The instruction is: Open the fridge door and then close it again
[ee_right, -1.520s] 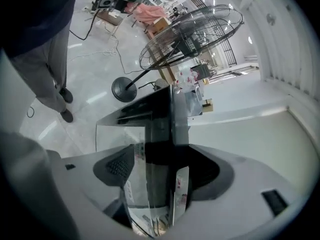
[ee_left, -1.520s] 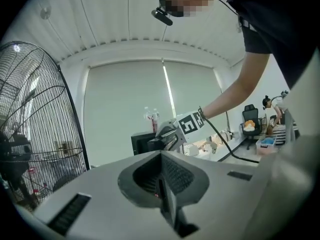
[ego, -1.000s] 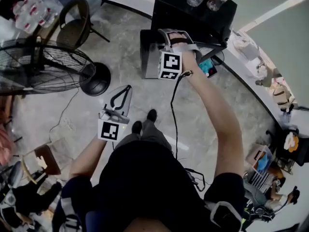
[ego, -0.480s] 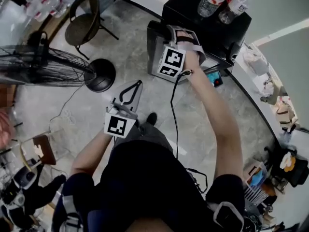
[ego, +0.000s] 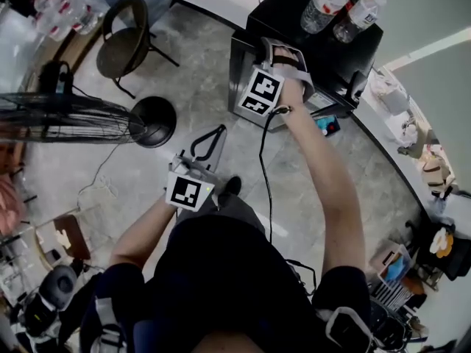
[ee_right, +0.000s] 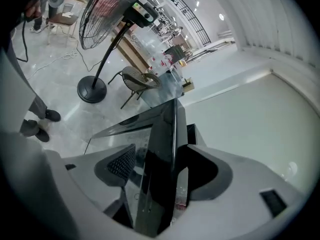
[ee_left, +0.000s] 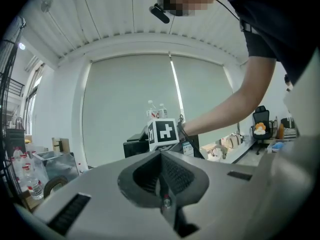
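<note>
right gripper [ee_right: 161, 173] tight on fridge door [ee_right: 163, 126] edge; left gripper [ee_left: 161, 165] closed, empty

My grey left tool [ego: 218, 130], black-and-white marker cube [ego: 185, 193] at its six o'clock, right tool [ego: 272, 48] alike, black cable [ego: 263, 169], black short sleeves [ego: 336, 284]

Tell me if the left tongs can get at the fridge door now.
Probably yes: only bare floor separates the shut left tongs from the fridge door, whose edge the right tongs grip.
</note>
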Action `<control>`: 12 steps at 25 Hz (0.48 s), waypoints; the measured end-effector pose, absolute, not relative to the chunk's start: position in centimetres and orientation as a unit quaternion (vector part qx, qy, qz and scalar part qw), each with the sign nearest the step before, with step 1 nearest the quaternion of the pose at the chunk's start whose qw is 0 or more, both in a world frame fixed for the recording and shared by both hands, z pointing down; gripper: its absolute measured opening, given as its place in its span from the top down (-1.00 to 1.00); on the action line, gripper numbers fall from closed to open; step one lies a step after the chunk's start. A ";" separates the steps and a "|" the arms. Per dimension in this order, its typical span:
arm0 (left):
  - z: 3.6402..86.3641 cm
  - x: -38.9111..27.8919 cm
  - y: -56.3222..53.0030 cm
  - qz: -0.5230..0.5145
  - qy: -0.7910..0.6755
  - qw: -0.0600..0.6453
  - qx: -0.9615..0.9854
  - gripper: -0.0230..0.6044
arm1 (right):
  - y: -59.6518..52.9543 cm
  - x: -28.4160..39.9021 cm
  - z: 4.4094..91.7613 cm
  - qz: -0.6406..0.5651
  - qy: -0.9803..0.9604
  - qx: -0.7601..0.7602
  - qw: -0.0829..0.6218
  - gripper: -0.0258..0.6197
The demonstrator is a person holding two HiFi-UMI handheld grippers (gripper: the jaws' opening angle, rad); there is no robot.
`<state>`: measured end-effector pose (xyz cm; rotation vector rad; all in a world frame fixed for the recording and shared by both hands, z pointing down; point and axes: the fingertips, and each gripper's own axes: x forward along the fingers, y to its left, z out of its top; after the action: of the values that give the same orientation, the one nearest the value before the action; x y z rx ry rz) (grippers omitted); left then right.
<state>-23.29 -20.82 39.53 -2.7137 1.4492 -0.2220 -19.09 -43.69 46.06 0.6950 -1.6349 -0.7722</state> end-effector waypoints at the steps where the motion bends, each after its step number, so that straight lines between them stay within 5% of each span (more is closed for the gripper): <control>1: 39.5 -23.4 -21.2 -0.072 0.465 0.028 -0.882 0.85 | -44.2 -19.0 46.0 -0.326 -0.693 0.301 0.569 -0.12; 12: 39.7 -24.3 -23.0 -0.064 0.441 0.017 -0.895 0.85 | -47.0 -17.8 46.0 -0.306 -0.669 0.355 0.577 -0.12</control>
<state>-24.27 -23.04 39.66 -2.7810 1.3705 -0.1990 -17.83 -47.01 45.99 0.8304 -1.5649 -0.7153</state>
